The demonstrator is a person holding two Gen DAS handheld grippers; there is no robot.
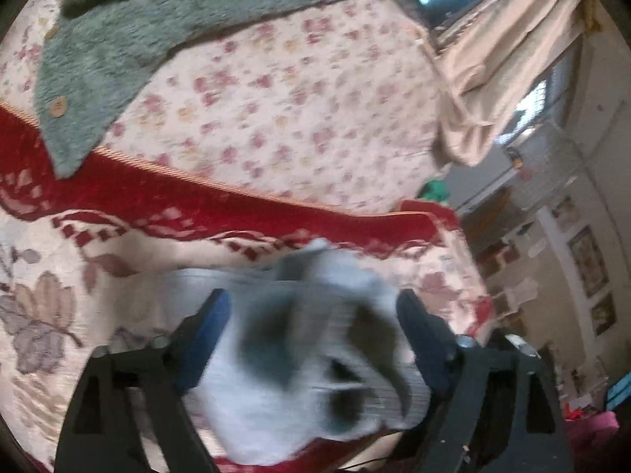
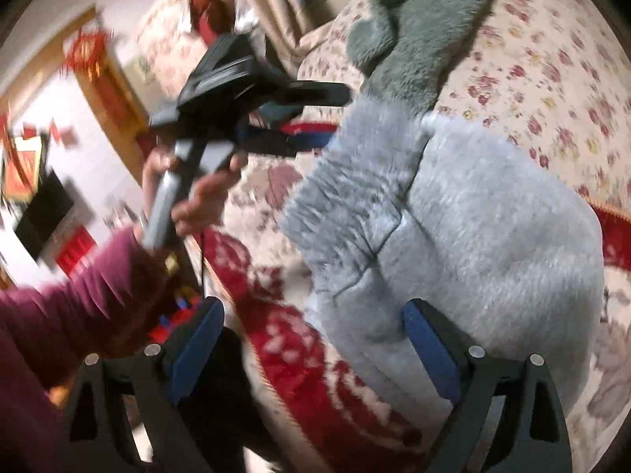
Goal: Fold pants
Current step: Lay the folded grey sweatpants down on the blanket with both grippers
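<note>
Bed (image 1: 315,90) fills most of both views: cream floral cover, with a red patterned blanket (image 1: 221,201) lying in a band across it.

Green fleece garment (image 1: 130,35), fluffy, with a round button near its edge, lies on the far part of the bed; one corner overlaps the red blanket. In the right wrist view the same garment (image 2: 410,35) sits just beyond the pants.

Pants (image 2: 465,236): pale grey-blue, fluffy, bundled into a thick folded mass on the bed, a seam line showing down the near face. They rest partly on the red blanket, partly on the floral cover. In the left wrist view they appear as a blurred whitish mass (image 1: 299,358) with dark patches, low between the fingers.

Person: purple sleeve (image 2: 71,307) at lower left of the right wrist view; hand (image 2: 197,197) grips the handle of the left gripper.

Left gripper (image 2: 335,118): jaws wide, tips beside the far end of the pants, not pressing on them as far as the blur allows. From its own camera (image 1: 311,339) the blue pads stand apart either side of the fabric.

Right gripper (image 2: 313,351): jaws wide; right pad against the near edge of the pants, left pad over the red blanket, nothing clamped.
</note>
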